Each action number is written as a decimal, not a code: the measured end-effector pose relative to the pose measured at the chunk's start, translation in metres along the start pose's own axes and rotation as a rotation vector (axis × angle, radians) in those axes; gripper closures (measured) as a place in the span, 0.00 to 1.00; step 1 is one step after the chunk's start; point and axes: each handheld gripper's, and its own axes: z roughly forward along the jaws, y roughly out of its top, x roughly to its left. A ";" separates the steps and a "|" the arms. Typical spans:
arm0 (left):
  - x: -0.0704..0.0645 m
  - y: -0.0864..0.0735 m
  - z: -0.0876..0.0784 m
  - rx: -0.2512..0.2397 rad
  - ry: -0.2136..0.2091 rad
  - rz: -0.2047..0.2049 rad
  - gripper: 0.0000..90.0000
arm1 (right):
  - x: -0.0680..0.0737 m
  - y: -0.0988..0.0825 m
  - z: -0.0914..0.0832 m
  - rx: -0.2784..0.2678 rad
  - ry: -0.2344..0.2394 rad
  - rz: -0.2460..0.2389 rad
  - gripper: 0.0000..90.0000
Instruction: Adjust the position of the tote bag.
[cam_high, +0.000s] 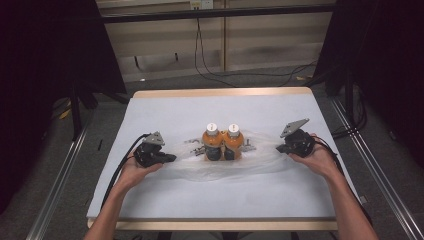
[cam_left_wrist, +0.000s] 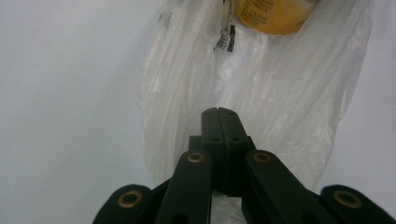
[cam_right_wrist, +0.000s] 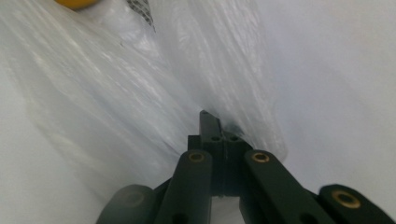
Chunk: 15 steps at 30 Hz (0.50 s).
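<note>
Two orange bottles (cam_high: 222, 142) with white caps stand side by side, touching, near the middle of the white-covered table (cam_high: 165, 192), on a clear plastic bag (cam_high: 260, 157) spread flat beneath and around them. The bag runs out to both sides, toward each hand.

In the high view the left gripper (cam_high: 169, 158) sits at the bag's left end, held in the person's left hand (cam_high: 135, 172), and the right gripper (cam_high: 280, 148) sits at the bag's right end in the right hand (cam_high: 315, 157). From that height the jaws are too small to read.

The gripper views fill this in. In the left gripper view the left gripper (cam_left_wrist: 218, 112) has its jaws pressed fully together over the crinkled film of the bag (cam_left_wrist: 280, 93); whether film is pinched between them cannot be told. A yellow-orange bottle bottom (cam_left_wrist: 273, 16) and a printed label show at the top edge. In the right gripper view the right gripper (cam_right_wrist: 210, 119) is clenched on a fold of the bag (cam_right_wrist: 116, 93), the film gathering into its tips. A sliver of orange bottle (cam_right_wrist: 77, 3) shows at the top left.
</note>
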 end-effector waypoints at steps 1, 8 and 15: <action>-0.001 0.001 0.000 -0.008 -0.006 0.001 1.00 | 0.000 0.000 0.000 -0.006 0.018 -0.004 1.00; -0.004 0.003 -0.003 -0.042 -0.015 -0.001 1.00 | 0.000 0.002 -0.004 -0.060 0.038 0.014 1.00; -0.006 0.007 -0.004 -0.090 -0.038 -0.003 1.00 | -0.001 0.003 -0.009 -0.121 0.065 0.048 1.00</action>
